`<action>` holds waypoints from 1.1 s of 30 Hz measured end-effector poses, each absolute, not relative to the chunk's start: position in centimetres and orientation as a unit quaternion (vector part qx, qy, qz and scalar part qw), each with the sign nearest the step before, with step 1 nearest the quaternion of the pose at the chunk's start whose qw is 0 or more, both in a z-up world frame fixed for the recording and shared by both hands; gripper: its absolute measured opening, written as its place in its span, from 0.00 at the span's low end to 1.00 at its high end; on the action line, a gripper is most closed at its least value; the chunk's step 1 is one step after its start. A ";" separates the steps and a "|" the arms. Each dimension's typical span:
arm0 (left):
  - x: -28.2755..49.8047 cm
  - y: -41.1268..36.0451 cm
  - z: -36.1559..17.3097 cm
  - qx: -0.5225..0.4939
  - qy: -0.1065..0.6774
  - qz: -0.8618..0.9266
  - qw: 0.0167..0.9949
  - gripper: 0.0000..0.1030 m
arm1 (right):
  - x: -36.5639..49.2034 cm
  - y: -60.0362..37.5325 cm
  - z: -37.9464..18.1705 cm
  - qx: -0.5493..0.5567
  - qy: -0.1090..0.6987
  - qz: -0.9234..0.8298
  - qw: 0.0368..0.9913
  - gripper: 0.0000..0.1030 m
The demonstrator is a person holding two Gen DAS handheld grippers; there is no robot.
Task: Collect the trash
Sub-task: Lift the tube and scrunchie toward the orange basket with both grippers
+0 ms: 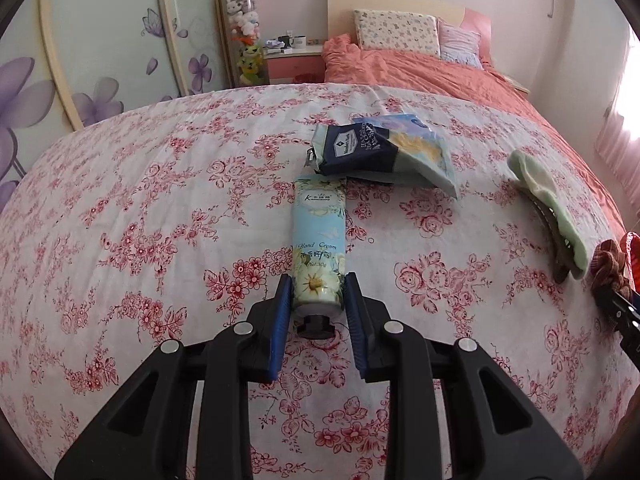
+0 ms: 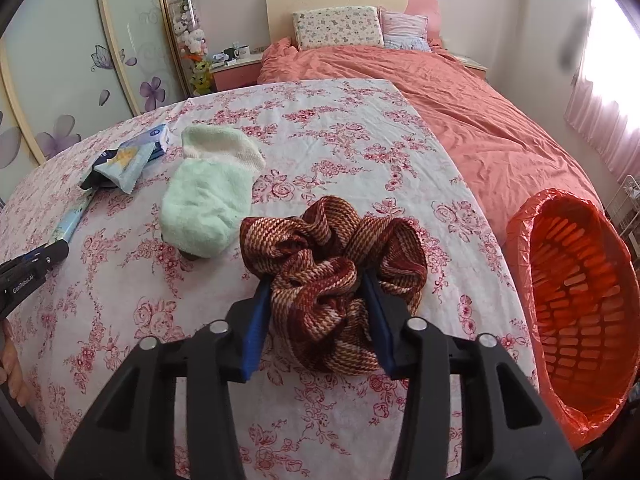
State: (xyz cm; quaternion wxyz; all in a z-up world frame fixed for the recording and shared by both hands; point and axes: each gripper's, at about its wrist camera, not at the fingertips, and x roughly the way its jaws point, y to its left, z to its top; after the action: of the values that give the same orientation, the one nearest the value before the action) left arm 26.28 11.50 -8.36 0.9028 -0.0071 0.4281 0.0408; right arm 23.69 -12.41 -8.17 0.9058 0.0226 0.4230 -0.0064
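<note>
Black linkages and blue pads fill the foreground of both views; the left gripper (image 1: 318, 294) has its jaws drawn in against the cap end of a hand cream tube (image 1: 319, 236), which lies flat, pointing away across a white cloth (image 1: 120, 208) printed with red roses; beyond the tube's far end lie crumpled snack wrappers (image 1: 384, 152), touching it or nearly so; a pale green sock (image 2: 208, 204) lies between the wrappers and a woven red-brown scrunchie (image 2: 336, 256); the right gripper (image 2: 318, 300) has its jaws partly closed on that scrunchie, pads pressing its folds; an orange-lined basket (image 2: 576, 292) stands just off the cloth's right edge; behind, a coral duvet (image 2: 460, 108) covers the bed, two pillows against a headboard; a flower-painted wardrobe (image 1: 100, 40) fills the left wall, pink curtains at right.
</note>
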 end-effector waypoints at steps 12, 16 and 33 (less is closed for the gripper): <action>25.2 11.4 -8.0 -0.004 0.414 0.034 0.909 0.26 | 22.0 -13.5 -7.1 0.045 0.409 0.017 0.911 0.18; 24.3 11.3 -7.9 0.001 0.409 0.032 0.912 0.26 | 21.1 -13.2 -6.7 0.039 0.404 0.018 0.914 0.18; 23.7 11.8 -7.9 -0.017 0.412 0.028 0.910 0.26 | 19.5 -12.7 -5.4 0.021 0.398 0.016 0.917 0.18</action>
State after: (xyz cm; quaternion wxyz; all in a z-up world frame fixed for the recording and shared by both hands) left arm 23.65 11.78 -7.86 0.9104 -0.0167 0.4124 0.0278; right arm 19.52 -12.73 -5.35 0.9172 0.0208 0.3976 0.0162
